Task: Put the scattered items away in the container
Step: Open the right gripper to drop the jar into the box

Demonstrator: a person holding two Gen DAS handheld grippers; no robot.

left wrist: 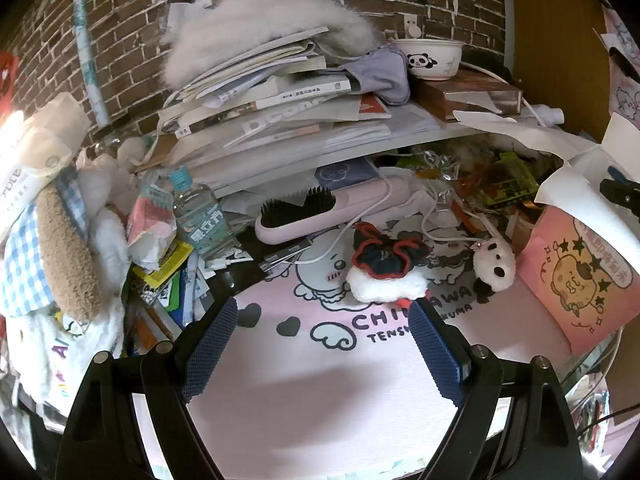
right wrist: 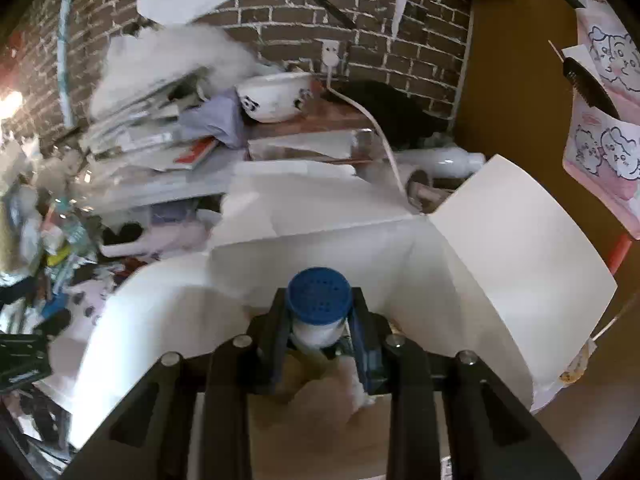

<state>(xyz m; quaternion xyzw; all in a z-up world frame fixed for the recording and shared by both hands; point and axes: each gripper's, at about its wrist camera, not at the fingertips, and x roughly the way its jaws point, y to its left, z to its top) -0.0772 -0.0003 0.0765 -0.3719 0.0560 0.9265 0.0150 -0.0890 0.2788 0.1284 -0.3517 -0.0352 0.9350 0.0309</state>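
My left gripper point(left wrist: 324, 312) is open above the pink cartoon desk mat point(left wrist: 320, 392), with nothing between its blue pads. Just beyond its tips lie a dark scrunchie with red trim point(left wrist: 380, 256) on a white fluffy one point(left wrist: 386, 288), and a small panda plush point(left wrist: 494, 262) to the right. A pink hairbrush point(left wrist: 316, 212) lies farther back. My right gripper point(right wrist: 320, 300) is shut on a small white bottle with a blue perforated cap point(right wrist: 320, 292), held over the open white cardboard box point(right wrist: 500, 248), whose flaps stand up around it.
A shelf point(left wrist: 320, 148) carries stacked books, a fluffy white thing and a panda bowl point(left wrist: 430, 58). A water bottle point(left wrist: 200, 212), wrappers and plush toys crowd the left. A pink paper bag point(left wrist: 580, 276) stands at the right. Cables cross the mat behind the scrunchies.
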